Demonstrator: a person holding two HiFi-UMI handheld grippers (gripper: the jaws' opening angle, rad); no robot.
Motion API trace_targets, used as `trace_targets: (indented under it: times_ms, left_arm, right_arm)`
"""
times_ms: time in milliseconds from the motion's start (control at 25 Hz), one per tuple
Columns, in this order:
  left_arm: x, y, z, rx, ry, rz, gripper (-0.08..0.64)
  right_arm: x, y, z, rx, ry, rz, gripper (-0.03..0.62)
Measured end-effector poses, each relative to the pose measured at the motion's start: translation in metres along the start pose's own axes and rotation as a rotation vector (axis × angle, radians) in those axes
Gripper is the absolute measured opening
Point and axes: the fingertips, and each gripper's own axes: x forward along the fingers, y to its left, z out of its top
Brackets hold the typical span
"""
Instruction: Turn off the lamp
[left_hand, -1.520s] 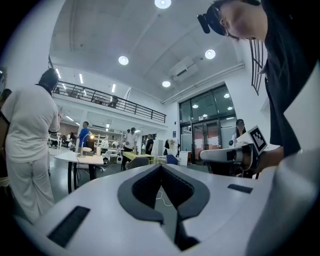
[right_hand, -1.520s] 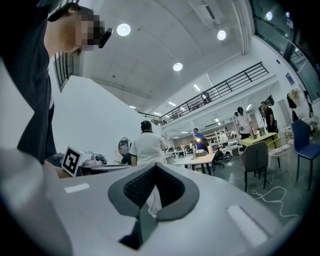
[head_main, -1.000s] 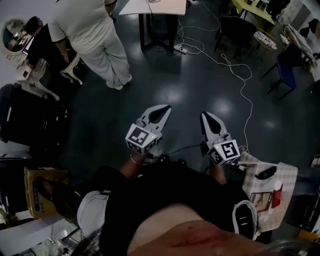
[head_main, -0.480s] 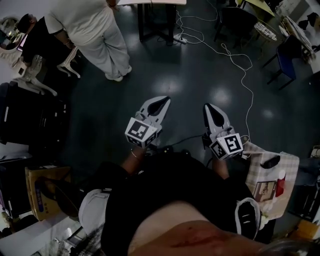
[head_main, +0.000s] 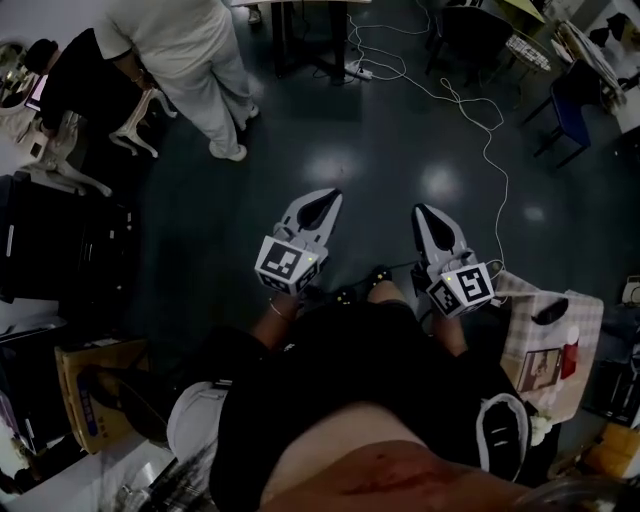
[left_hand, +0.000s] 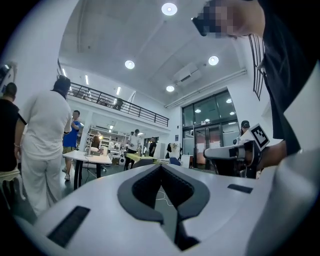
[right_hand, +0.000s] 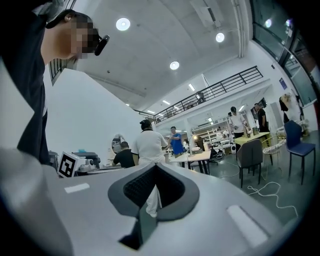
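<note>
While both my claws are pinched fully together with nothing between the pads, I hold them level and side by side above the dark floor (head_main: 400, 130). The left claw (head_main: 324, 198) and the right claw (head_main: 424, 210) are both aimed at the far side of the room. No lamp shows plainly in any view. A small bright spot (right_hand: 195, 138) deep in the room in the right gripper view might be one, but it is too small to tell. So the lamp lies somewhere beyond my reach, and I cannot say which way it points or how its long axis runs. Judging from the task alone, a lamp is likely light, top-heavy and easy to tip, with a fragile bulb or shade. I would leave the body alone and go for the switch, probably a small stiff button that a closed tip can press. A person in white (head_main: 190, 60) stands far left. A white cable (head_main: 486, 175) trails across the floor far right and is worth stepping round.
</note>
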Motion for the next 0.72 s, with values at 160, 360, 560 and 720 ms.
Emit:
trace_targets:
  times_ms: [160,360,560,720]
  left_arm:
    - [-0.005,0.011,-0.003,-0.015,-0.006,0.016,0.006]
    - [-0.007,0.024,0.001,-0.009,0.004,0.06,0.006]
    - [-0.004,0.026,0.001,0.011,-0.001,0.074,0.006]
    - [0.005,0.037,-0.002,0.022,0.032,0.119,0.006]
  right_arm:
    - [0.013,-0.001,0.013,-0.01,-0.022,0.0,0.001]
    - [0.032,0.018,0.015,0.001,-0.035,0.081,0.0]
    - [0.034,-0.002,0.009,0.045,-0.028,0.076,0.0]
    - [0.046,-0.02,0.007,0.062,-0.028,0.089,0.002]
